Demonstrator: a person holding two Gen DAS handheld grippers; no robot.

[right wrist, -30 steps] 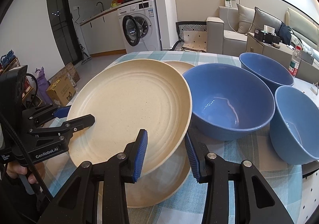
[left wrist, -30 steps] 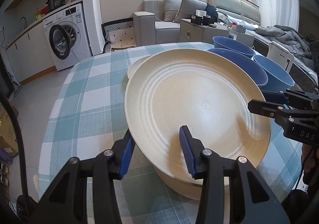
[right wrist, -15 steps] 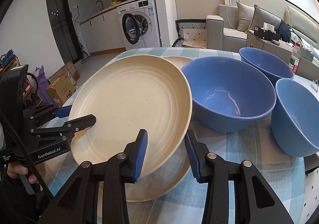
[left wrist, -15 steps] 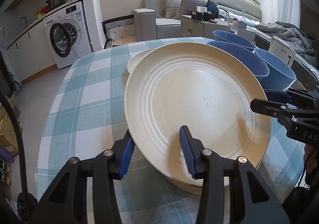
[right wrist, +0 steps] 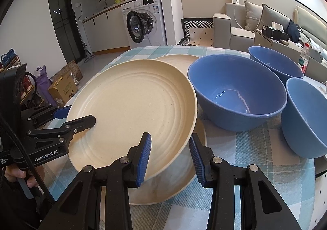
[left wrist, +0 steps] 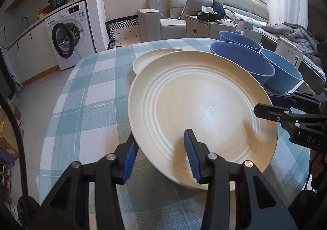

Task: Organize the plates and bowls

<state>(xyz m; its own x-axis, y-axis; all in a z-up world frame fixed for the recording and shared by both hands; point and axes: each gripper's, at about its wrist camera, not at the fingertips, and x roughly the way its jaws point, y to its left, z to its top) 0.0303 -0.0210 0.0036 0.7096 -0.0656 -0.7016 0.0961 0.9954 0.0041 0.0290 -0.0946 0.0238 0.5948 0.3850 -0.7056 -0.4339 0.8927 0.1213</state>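
Together, left gripper (left wrist: 159,155) and right gripper (right wrist: 170,157) clamp one of seemingly three cream plates (right wrist: 132,111) beside three blue bowls (right wrist: 237,95).

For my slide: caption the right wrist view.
Both grippers hold a cream plate over another plate, beside three blue bowls.

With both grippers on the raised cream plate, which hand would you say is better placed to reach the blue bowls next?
Probably the right. The right gripper holds the raised plate on the rim beside the nearest blue bowl, while the left gripper holds the opposite rim, so the plate lies between it and the bowls.
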